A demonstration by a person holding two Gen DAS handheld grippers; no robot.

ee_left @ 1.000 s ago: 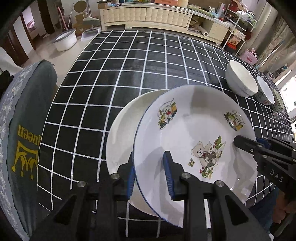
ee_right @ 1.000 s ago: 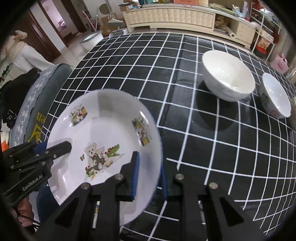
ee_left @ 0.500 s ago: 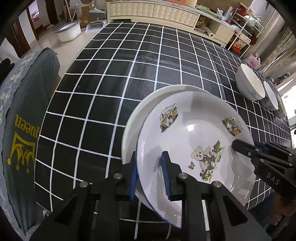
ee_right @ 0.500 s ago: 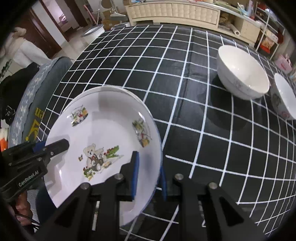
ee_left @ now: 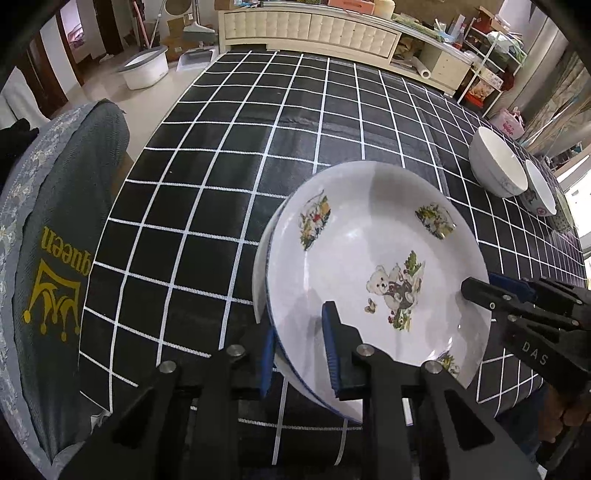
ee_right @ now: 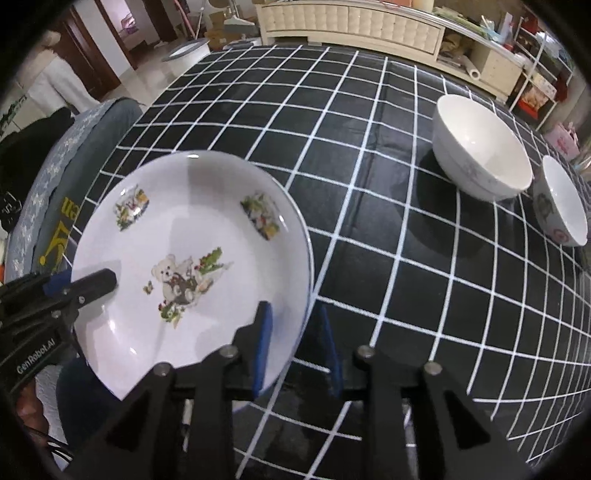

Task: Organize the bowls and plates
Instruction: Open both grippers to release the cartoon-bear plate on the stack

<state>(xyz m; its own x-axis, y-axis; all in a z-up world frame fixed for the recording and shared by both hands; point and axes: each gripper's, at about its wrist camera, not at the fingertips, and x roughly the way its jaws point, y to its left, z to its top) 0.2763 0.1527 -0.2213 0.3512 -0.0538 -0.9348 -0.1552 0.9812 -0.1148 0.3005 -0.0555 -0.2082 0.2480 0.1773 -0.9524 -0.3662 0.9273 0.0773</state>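
A white teddy-bear plate [ee_left: 373,266] is held by both grippers over a plain white plate [ee_left: 260,266], whose left rim just shows beneath it. My left gripper [ee_left: 299,332] is shut on the bear plate's left rim. My right gripper [ee_right: 293,325] is shut on its right rim; the plate also shows in the right wrist view [ee_right: 192,258]. A large white bowl [ee_right: 480,162] and a smaller patterned bowl [ee_right: 561,206] stand on the table at the right.
The table has a black cloth with a white grid [ee_left: 258,147]. A grey chair back with a yellow crown print [ee_left: 62,258] stands at the table's left edge. A cream sideboard [ee_left: 310,26] is beyond the far edge.
Both grippers have carried the bear plate further over the plain plate, which is now almost fully covered. The bowls have not moved.
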